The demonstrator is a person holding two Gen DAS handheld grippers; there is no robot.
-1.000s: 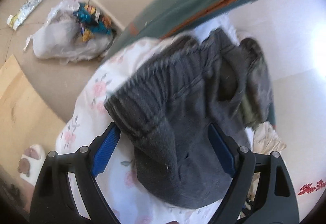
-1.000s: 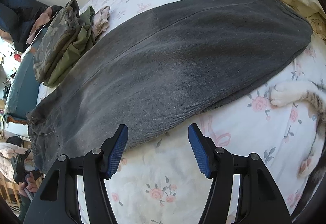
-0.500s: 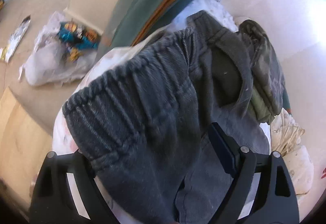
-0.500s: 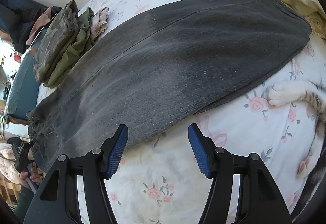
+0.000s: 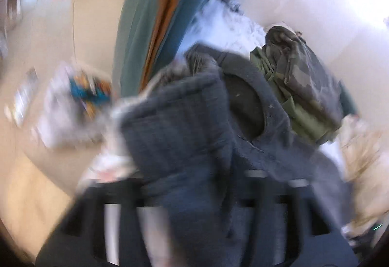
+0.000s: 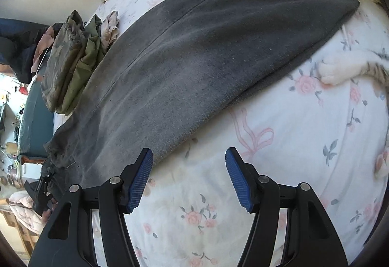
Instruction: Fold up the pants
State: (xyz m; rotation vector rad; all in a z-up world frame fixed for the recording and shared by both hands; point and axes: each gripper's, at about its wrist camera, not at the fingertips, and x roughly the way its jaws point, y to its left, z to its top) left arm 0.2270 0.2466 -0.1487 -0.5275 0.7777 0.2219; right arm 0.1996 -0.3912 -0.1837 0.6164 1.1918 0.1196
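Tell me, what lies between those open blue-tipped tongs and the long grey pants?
Only bare floral bedsheet, seen from the right wrist; right tongs hover near the pants.

We note a floral bedsheet (image 6: 279,169) on the bed. Folded camouflage clothes (image 6: 70,65) lie beside a crumpled pale cloth (image 6: 110,29). A cat's white paw (image 6: 338,71) rests on the sheet at right.

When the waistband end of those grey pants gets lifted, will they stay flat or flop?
The grey pants will likely flop: the waistband already bunches and droops around the left gripper. The thick, fleecy-looking cloth probably drags on the floral sheet rather than sliding. The legs should trail behind.
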